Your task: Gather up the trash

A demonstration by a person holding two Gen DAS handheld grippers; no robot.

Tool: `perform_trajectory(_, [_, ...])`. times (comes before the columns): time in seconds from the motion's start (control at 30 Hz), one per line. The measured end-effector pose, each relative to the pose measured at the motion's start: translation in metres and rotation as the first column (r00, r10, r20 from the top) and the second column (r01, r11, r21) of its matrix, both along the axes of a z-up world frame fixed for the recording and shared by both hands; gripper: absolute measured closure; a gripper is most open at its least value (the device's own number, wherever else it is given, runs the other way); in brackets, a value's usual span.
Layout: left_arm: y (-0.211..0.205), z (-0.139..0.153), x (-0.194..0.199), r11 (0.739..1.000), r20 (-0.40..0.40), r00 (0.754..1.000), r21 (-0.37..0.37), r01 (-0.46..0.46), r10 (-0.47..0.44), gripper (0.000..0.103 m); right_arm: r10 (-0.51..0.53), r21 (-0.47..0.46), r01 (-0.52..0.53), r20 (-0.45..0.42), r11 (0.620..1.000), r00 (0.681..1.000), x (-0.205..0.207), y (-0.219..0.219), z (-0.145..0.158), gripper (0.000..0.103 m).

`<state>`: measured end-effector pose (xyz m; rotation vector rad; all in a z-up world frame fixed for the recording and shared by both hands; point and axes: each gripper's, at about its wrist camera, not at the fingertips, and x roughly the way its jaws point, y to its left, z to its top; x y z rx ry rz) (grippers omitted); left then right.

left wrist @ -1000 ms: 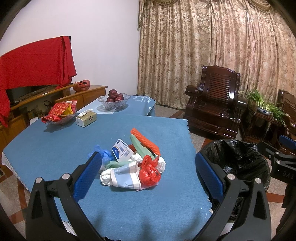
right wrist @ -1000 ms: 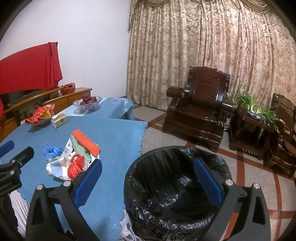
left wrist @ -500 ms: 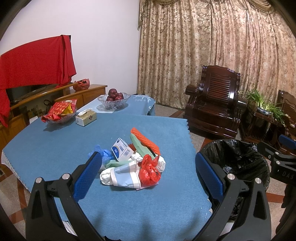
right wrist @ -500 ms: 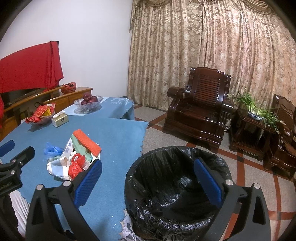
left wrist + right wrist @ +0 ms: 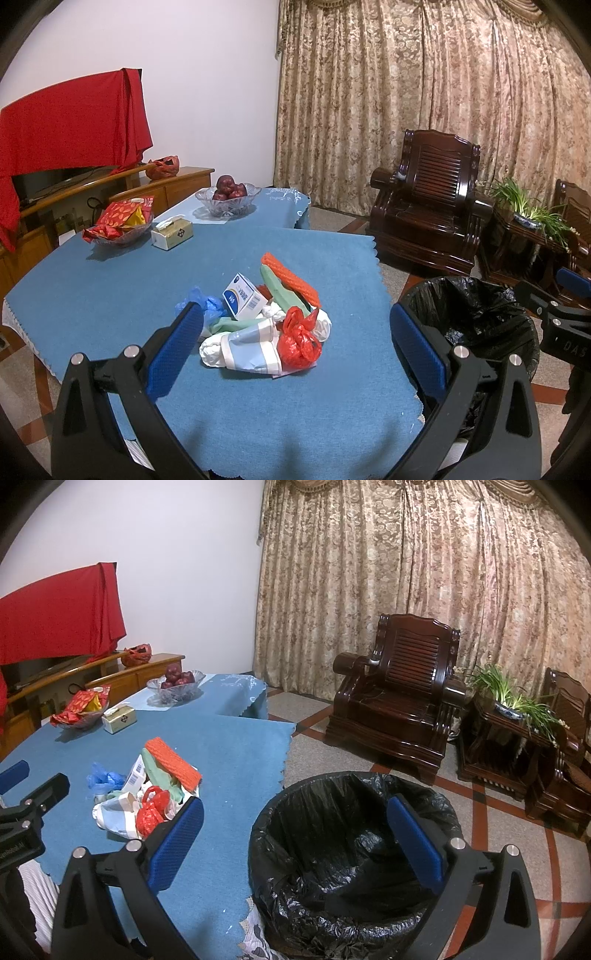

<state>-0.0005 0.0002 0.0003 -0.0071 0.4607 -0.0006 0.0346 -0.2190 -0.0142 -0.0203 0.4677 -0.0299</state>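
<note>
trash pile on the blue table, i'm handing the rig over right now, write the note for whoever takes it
Left gripper: open, empty, hovering in front of the trash pile.
Right gripper: open, empty, hovering over the bin with the black liner, which stands on the floor off the table's right edge.
Pile sits on the blue tablecloth: red plastic bag, white and blue carton, orange mesh sleeve, blue bag, pale wrappers.
Done: nothing visible in the bin.
Left: pick up each piece and drop it in the bin.

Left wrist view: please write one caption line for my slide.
Open left gripper faces a trash pile on the blue tablecloth, black-lined bin beside.
</note>
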Motion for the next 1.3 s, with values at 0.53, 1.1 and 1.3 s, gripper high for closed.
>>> perform_trajectory(0.53, [0.000, 0.000, 0.000, 1.000, -0.002, 1.000, -0.002, -0.001, 0.001, 0.005, 0.000, -0.001, 0.000, -0.004, 1.000, 1.000, 0.001, 0.001, 0.000, 0.006])
perform_trajectory(1.1, [0.021, -0.011, 0.008, 0.999, -0.017, 0.999, 0.002, -0.049, 0.049, 0.005, 0.051, 0.023, -0.051, -0.030, 0.998, 0.998, 0.027, 0.022, -0.009, 0.006])
perform_trajectory(1.3, [0.054, -0.021, 0.021, 0.990, -0.017, 0.990, 0.022, -0.141, 0.142, 0.005, 0.121, 0.037, -0.119, -0.055, 0.992, 0.991, 0.053, 0.052, -0.025, 0.013])
